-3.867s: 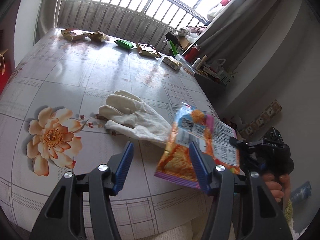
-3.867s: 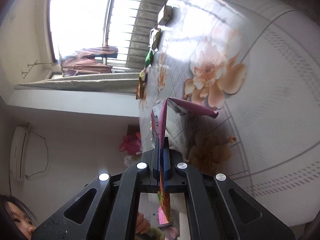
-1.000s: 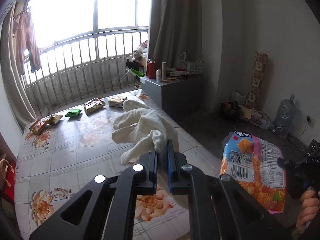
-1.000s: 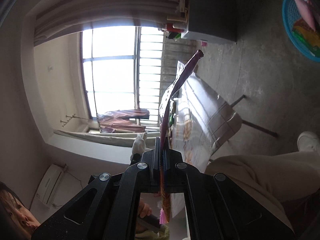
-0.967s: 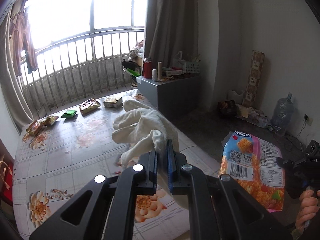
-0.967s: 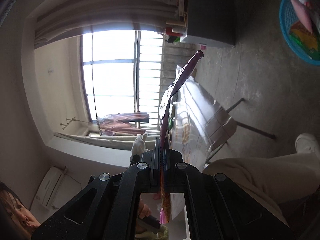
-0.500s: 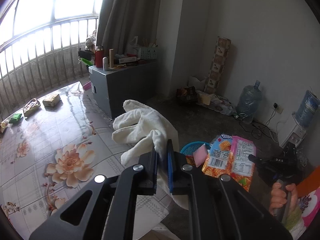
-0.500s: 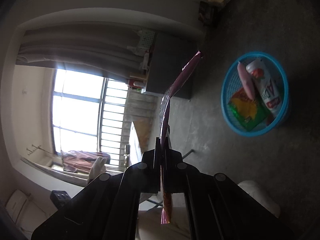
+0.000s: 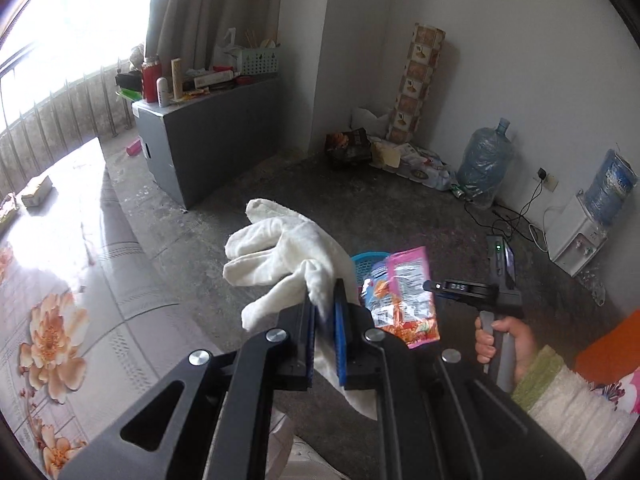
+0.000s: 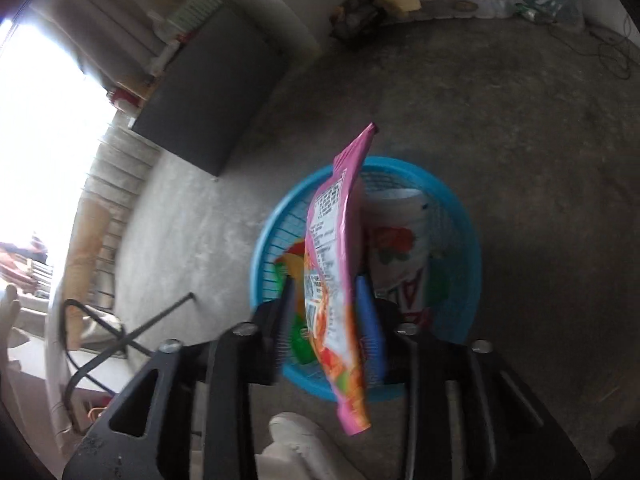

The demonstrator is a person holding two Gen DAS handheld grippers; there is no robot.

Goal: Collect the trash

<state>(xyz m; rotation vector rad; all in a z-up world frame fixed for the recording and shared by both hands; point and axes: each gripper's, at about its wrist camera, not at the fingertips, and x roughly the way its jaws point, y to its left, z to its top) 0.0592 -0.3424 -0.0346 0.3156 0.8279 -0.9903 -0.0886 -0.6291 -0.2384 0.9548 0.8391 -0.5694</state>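
My left gripper (image 9: 323, 300) is shut on a white cloth glove (image 9: 288, 252) and holds it in the air beyond the table edge. My right gripper (image 10: 330, 300) has its jaws apart, directly above a blue plastic basket (image 10: 466, 248) on the floor. A pink and orange snack bag (image 10: 334, 264) hangs between the open fingers, over the basket. In the left wrist view the same snack bag (image 9: 400, 296) sits at the tip of the right gripper (image 9: 430, 286), in front of the basket (image 9: 362, 262). The basket holds a white wrapper and green and orange packets.
A flower-print table (image 9: 52, 280) lies at the left, with small packets at its far end. A grey cabinet (image 9: 208, 128) stands behind. Two water jugs (image 9: 484, 168), cables and floor clutter line the far wall. A shoe (image 10: 296, 436) is near the basket.
Both grippers have swung away from the table toward the floor. The right gripper has moved over the blue basket and its jaws have opened, freeing the snack bag. The left still holds the glove.
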